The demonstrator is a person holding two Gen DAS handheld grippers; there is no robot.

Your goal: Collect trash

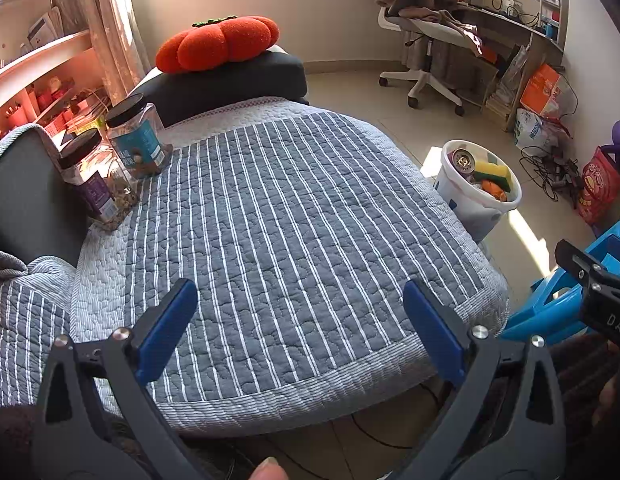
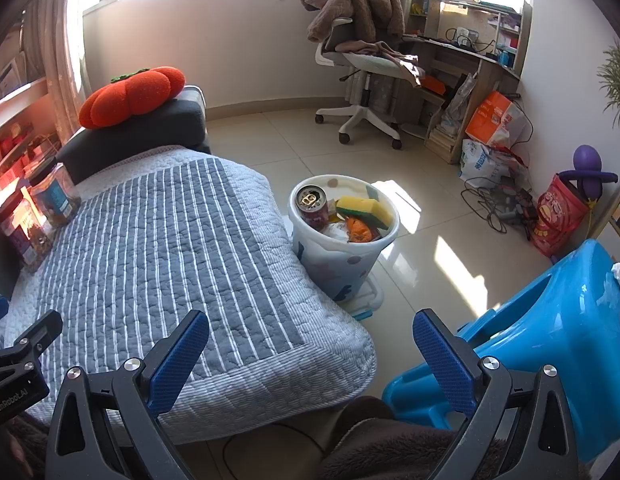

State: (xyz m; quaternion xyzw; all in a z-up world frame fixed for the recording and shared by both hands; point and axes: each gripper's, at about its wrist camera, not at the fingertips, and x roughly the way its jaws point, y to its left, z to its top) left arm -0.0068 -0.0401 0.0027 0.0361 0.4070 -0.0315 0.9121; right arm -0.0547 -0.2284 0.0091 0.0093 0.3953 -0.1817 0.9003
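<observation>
A white bin [image 2: 338, 264] stands on the floor beside the quilted seat; it also shows in the left wrist view [image 1: 470, 204]. It holds a drink can [image 2: 312, 206], a yellow and green sponge [image 2: 366, 209] and an orange scrap [image 2: 358, 232]. My left gripper [image 1: 300, 328] is open and empty over the striped quilt [image 1: 278, 220]. My right gripper [image 2: 312, 354] is open and empty above the quilt's near corner [image 2: 170, 248], well short of the bin. Its tip shows at the right edge of the left wrist view [image 1: 590, 276].
Two black-lidded jars [image 1: 136, 140] [image 1: 98, 178] stand at the quilt's left edge. An orange pumpkin cushion [image 1: 218, 42] lies on a dark pillow. A blue plastic stool [image 2: 550, 328] is near right. An office chair [image 2: 362, 68], desk, bags and cables [image 2: 498, 200] line the far wall.
</observation>
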